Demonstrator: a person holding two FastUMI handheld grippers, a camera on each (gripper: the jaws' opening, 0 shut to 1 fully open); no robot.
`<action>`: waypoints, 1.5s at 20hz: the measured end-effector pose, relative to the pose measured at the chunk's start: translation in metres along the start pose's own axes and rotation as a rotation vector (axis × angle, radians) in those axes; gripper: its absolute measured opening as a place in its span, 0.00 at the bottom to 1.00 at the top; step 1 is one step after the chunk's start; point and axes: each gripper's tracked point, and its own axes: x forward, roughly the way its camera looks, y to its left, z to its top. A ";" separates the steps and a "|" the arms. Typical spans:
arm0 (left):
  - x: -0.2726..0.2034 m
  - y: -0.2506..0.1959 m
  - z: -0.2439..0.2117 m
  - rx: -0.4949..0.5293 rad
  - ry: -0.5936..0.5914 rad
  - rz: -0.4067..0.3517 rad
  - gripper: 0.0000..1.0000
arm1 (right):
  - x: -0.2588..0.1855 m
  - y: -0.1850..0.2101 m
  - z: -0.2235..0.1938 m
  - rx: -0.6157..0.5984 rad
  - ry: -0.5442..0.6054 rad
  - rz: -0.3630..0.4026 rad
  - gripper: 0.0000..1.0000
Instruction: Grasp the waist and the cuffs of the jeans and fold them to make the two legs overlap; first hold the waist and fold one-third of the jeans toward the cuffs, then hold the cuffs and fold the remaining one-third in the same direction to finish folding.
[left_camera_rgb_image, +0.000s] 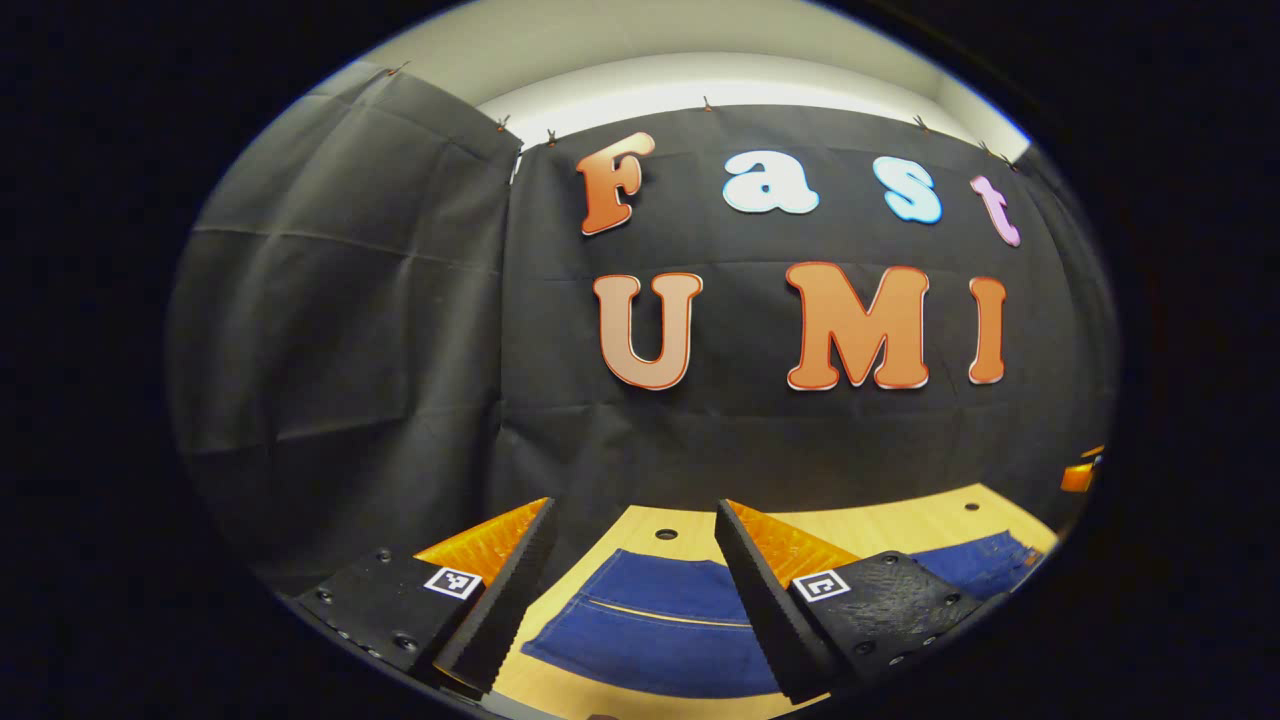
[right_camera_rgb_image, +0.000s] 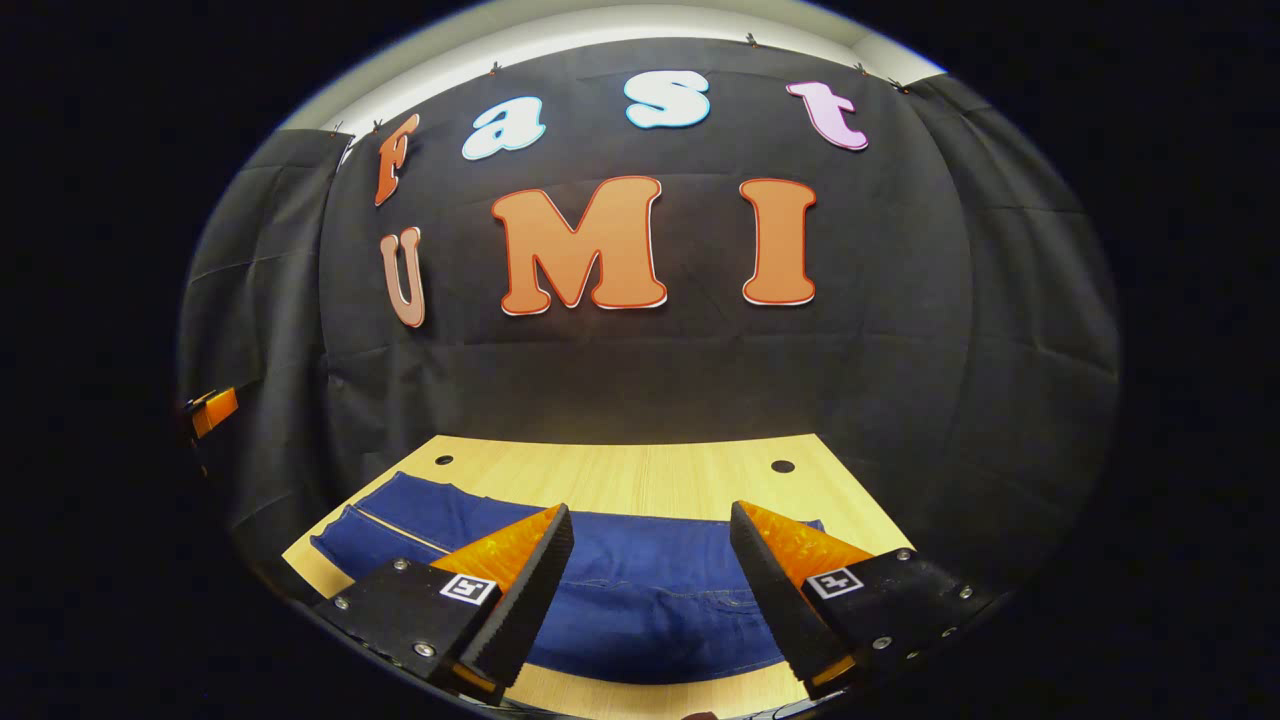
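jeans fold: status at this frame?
Done: nothing visible. The jeans lie spread flat on the wooden table, with no fold in the parts in view.
In hand: nothing. The left gripper and the right gripper are both open above the denim, not gripping it.
Left: everything. Overlap the legs, fold the waist third toward the cuffs, then fold the cuff third.

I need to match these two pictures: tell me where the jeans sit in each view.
Left gripper view: the jeans lie flat on the wooden table at the bottom, between and behind the left gripper, reaching right.
Right gripper view: the jeans spread across the table's near part, under the open right gripper.
Shared landmark: the round holes in the tabletop.
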 end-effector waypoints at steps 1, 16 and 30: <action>-0.002 -0.005 -0.007 0.071 0.017 -0.028 0.97 | 0.000 0.002 -0.004 0.008 0.011 0.007 0.96; -0.014 -0.079 -0.294 1.098 0.365 -0.550 0.98 | -0.013 -0.053 -0.074 0.065 0.206 -0.113 0.97; 0.037 -0.066 -0.384 1.451 0.489 -0.692 0.98 | -0.005 -0.076 -0.097 0.067 0.297 -0.160 0.97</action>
